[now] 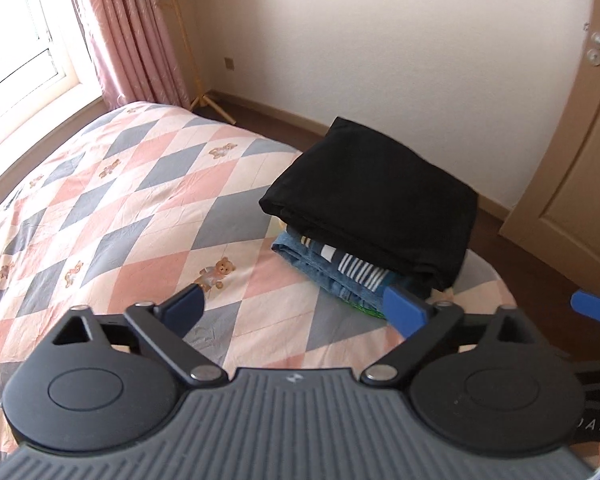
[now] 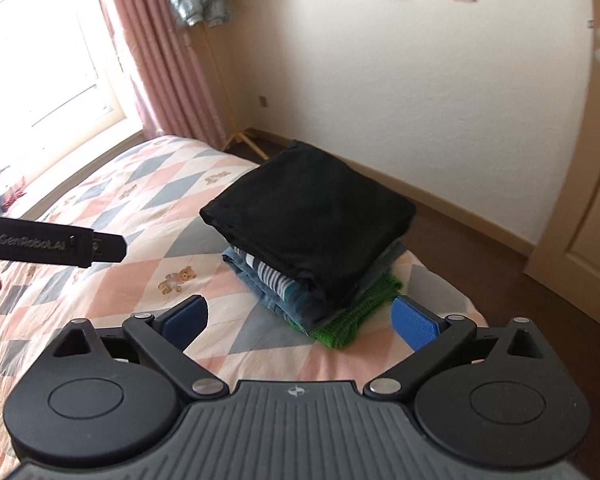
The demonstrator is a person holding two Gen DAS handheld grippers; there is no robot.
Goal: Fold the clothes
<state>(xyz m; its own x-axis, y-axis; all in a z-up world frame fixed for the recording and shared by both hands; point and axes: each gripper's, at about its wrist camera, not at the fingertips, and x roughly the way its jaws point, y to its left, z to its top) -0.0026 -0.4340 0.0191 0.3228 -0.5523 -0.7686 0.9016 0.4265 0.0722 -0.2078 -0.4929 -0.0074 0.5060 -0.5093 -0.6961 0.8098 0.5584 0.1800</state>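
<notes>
Patchwork bed (image 1: 120, 200) carries a folded stack, black garment (image 1: 374, 196) on top; left gripper (image 1: 296, 308) and right gripper (image 2: 300, 320) hover, jaws spread, empty.

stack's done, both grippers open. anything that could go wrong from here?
1. The stack of folded clothes sits near the bed's corner; a nudge could tip it floorward.
2. The black garment on top overhangs the smaller layers below, so it may slide.
3. The left gripper and right gripper hover close; either could snag it.
</notes>
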